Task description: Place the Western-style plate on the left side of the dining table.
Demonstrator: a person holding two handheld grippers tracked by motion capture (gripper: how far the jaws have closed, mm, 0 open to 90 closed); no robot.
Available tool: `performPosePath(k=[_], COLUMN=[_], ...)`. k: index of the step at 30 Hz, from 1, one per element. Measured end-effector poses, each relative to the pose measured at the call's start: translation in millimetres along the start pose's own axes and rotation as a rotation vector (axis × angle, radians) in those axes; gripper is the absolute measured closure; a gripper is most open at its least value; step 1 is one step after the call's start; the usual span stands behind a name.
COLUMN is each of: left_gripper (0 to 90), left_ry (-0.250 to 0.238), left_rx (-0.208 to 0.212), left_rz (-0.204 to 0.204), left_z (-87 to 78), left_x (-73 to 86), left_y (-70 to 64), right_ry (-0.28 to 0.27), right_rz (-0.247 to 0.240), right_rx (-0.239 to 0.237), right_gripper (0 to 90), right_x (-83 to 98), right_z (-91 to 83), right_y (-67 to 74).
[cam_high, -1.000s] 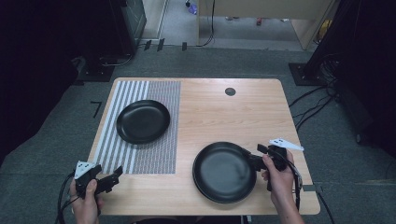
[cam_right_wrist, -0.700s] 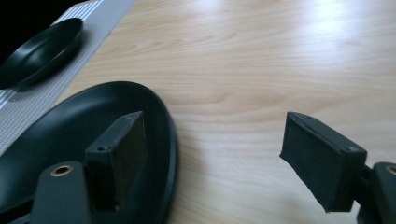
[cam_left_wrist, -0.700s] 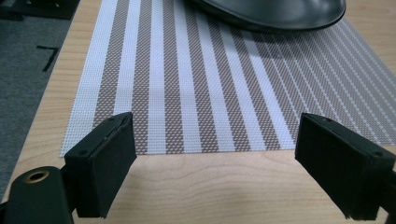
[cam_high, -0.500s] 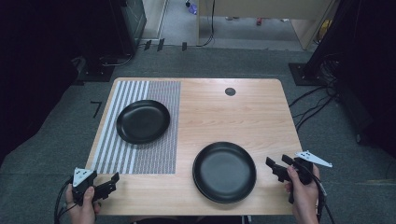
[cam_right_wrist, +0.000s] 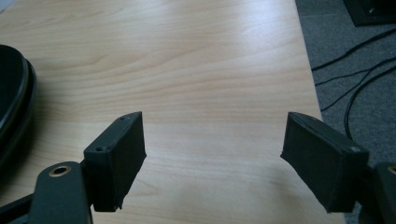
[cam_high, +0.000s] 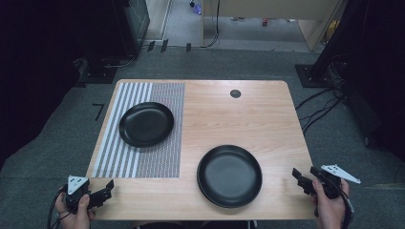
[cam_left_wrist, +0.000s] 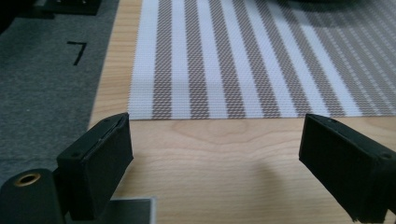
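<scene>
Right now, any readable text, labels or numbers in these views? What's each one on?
"7": a black mark on the grey floor left of the table, clear in the left gripper view; in the high view it is too small to read.
No writing can be seen on either black plate or the striped mat.

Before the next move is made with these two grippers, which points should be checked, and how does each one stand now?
1. Left gripper open and holding nothing: ok, its jaws stand wide apart over bare wood in the left gripper view.
2. Right gripper open and holding nothing: ok, same in the right gripper view.
3. Near plate lying flat on the table, free of both grippers: ok.
4. Far plate lying on the striped mat: ok.
5. Both plates carrying nothing: ok, both look bare from above.
6. Mat lying flat, near edge not curled: ok in the left gripper view.
</scene>
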State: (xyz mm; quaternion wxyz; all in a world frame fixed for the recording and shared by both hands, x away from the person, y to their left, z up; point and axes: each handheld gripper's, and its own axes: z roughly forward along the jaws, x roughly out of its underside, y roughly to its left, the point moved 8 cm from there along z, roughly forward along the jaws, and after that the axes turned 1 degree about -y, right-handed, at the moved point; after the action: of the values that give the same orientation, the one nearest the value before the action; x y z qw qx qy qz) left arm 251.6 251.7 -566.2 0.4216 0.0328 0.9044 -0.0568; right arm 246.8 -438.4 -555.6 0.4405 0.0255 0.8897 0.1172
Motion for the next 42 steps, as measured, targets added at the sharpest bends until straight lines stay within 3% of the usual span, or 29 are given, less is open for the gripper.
performPosePath(k=[4, 5, 6, 9, 10, 15, 19, 42], left_gripper=[9.7, 8.6, 8.3, 7.5, 3.8, 3.2, 3.1, 2.7], left_ry=[0.013, 0.021, 0.021, 0.023, 0.019, 0.005, 0.003, 0.015], left_rx=[-0.005, -0.020, -0.020, -0.038, -0.032, -0.022, -0.021, -0.019], left_rz=[0.002, 0.029, 0.029, 0.069, 0.074, 0.081, 0.082, 0.084], left_z=[2.7, 5.3, 5.3, 7.9, 8.9, 10.2, 10.8, 11.6], left_x=[2.3, 3.7, 3.7, 4.9, 5.1, 5.0, 4.7, 3.7], left_y=[1.8, 0.3, 0.3, -2.0, -2.6, -2.1, -2.5, -3.0], right_ry=[0.040, 0.050, 0.057, 0.051, 0.048, 0.049, 0.077, 0.088], right_rz=[-0.019, -0.022, -0.022, -0.039, -0.053, -0.077, -0.168, -0.159], right_rx=[0.019, 0.025, 0.024, 0.033, 0.045, 0.065, 0.117, 0.126], right_gripper=[21.0, 21.0, 20.9, 20.7, 21.1, 21.3, 19.8, 13.8], right_x=[11.3, 13.6, 15.0, 16.1, 16.8, 17.7, 20.0, 19.8], right_z=[3.9, 5.6, 6.8, 8.6, 9.1, 10.1, 13.3, 15.6], right_y=[-5.8, -6.4, -6.2, -5.6, -5.0, -3.8, 0.2, 1.2])
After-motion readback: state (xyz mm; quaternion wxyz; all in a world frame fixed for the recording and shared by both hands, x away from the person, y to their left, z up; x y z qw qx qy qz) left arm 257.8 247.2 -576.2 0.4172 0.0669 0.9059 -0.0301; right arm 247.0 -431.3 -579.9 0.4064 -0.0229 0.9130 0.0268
